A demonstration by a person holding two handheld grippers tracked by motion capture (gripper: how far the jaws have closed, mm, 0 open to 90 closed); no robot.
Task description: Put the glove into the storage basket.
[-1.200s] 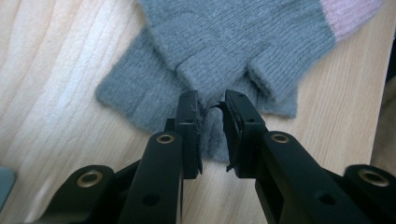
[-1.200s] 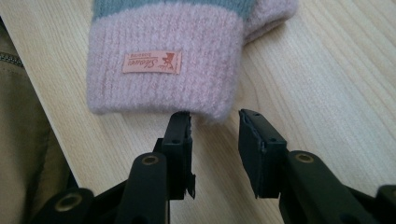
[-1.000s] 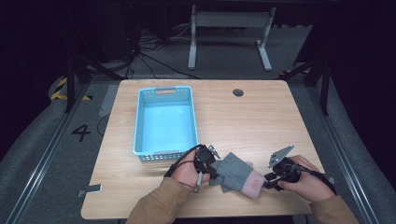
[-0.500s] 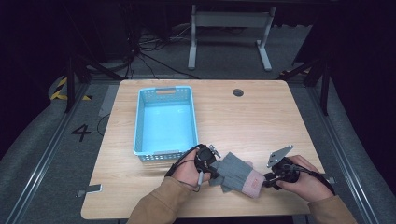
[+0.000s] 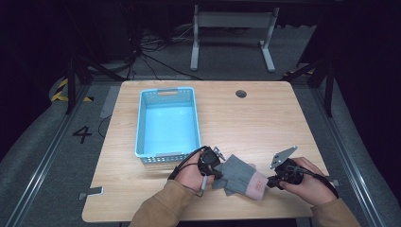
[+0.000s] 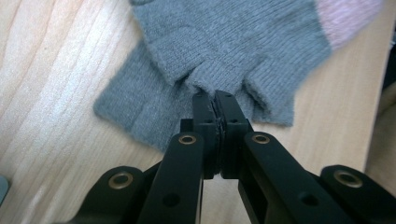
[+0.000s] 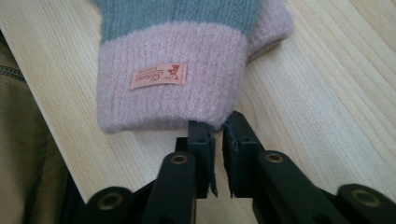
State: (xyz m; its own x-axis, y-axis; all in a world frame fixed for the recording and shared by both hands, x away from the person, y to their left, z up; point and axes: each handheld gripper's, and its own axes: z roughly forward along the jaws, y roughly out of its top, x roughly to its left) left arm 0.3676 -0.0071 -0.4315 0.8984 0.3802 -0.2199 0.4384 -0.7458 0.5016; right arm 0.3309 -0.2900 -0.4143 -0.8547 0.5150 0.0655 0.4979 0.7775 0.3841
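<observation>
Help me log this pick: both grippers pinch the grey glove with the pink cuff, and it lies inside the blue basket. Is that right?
Not quite. The glove lies on the bare table, just beside the blue basket, as the high view shows. The rest holds: the left gripper pinches its grey finger end and the right gripper nips the pink cuff.

We read a digit "4" [image 5: 82, 134] marked in dark paint on the grey floor [image 5: 42, 156] left of the surface. We see a small salmon label [image 7: 159, 76] sewn on the glove's pink cuff [image 7: 196, 60]; its script is too small to read.
</observation>
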